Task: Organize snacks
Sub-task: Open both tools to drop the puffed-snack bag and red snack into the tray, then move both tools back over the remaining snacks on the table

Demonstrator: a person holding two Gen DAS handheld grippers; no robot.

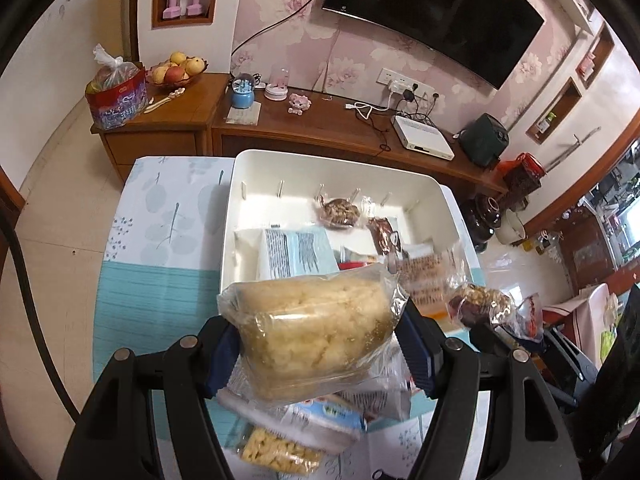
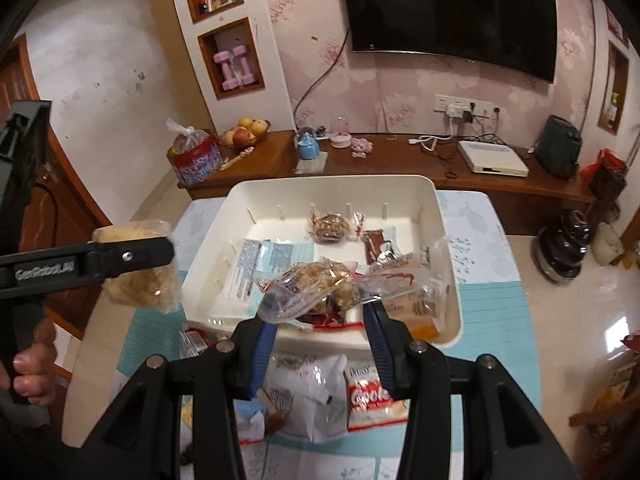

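clear wrap: both held snacks are sealed in transparent plastic.
left gripper [image 1: 320, 344]: clenched on a pale yellow rice cake [image 1: 316, 328], the blue pads pressing its two sides; held in the air above the near part of the table.
left gripper seen from the right wrist: it enters from the left edge [image 2: 136, 258], with the rice cake [image 2: 140, 276] sticking out above and below its black finger, left of the bin.
right gripper [image 2: 320, 316]: grasping a nut snack pack [image 2: 320, 280] by its crinkled wrapper, over the near wall of the bin.
nut snack pack from the left wrist: off to the right [image 1: 480, 302], just beside the bin's near right corner.
white bin [image 1: 400, 170]: stands on the table, with slotted inner walls; it holds a light blue printed packet [image 1: 296, 252], a round nut cluster [image 1: 340, 212] near the far wall, a dark brown bar [image 1: 384, 234] and more wrapped pieces at the right.
table [image 1: 160, 288]: covered with a teal and leaf-print cloth.
loose snacks: near the grippers lie a red and white packet [image 2: 370, 394], a white pouch [image 2: 316, 384] and a bag of small yellow pieces [image 1: 276, 454].
hand [image 2: 30, 364]: fingers curled around the left gripper's handle.
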